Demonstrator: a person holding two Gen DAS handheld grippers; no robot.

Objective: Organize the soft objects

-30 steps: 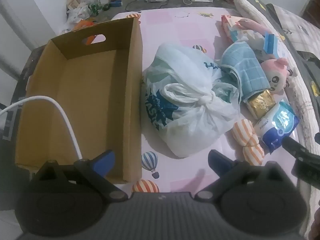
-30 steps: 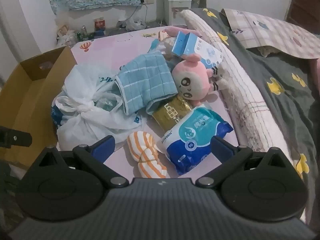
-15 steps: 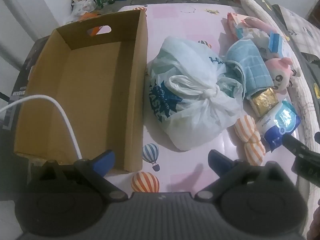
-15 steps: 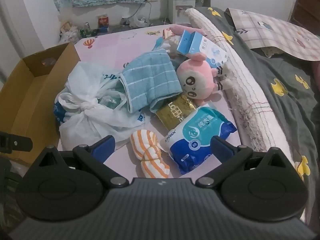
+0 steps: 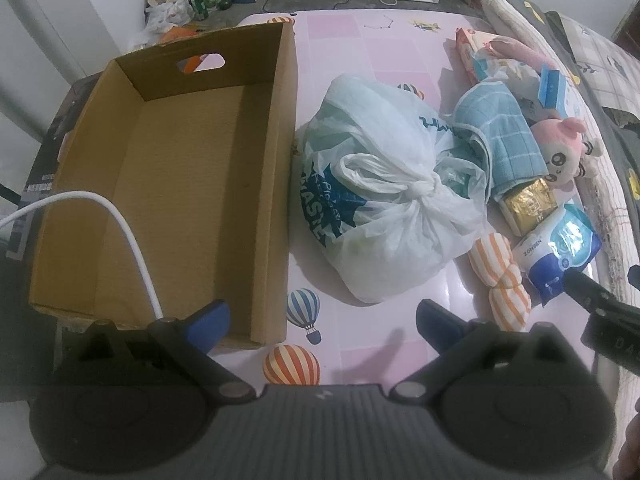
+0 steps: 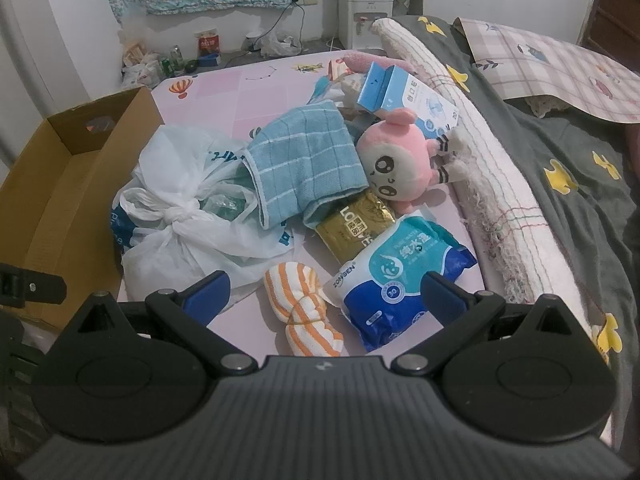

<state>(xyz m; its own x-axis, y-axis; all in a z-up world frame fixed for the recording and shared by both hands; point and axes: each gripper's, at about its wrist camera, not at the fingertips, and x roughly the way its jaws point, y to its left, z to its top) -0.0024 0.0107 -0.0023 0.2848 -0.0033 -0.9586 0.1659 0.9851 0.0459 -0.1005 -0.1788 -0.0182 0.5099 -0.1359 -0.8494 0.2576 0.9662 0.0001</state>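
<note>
An empty cardboard box [image 5: 180,184] [image 6: 60,184] sits on the left of the pink mat. Beside it lies a knotted white plastic bag [image 5: 380,200] [image 6: 180,220]. Right of the bag lie a blue checked towel [image 6: 304,164] [image 5: 500,136], a pink plush toy [image 6: 396,164] [image 5: 560,152], a gold packet [image 6: 356,224], a blue wet-wipes pack [image 6: 400,276] [image 5: 556,248] and orange-striped socks [image 6: 300,308] [image 5: 500,280]. My left gripper [image 5: 322,322] is open, near the box's front corner. My right gripper [image 6: 324,294] is open above the socks and wipes, holding nothing.
A blue-and-white carton [image 6: 404,96] lies behind the plush toy. A rolled white blanket [image 6: 492,172] and grey bedding [image 6: 580,184] border the mat on the right. Clutter and a water dispenser [image 6: 364,12] stand by the far wall. A white cable [image 5: 120,240] crosses the left wrist view.
Both grippers have pulled back and risen a little, so more of the mat and box shows. Nothing was picked up or moved.
</note>
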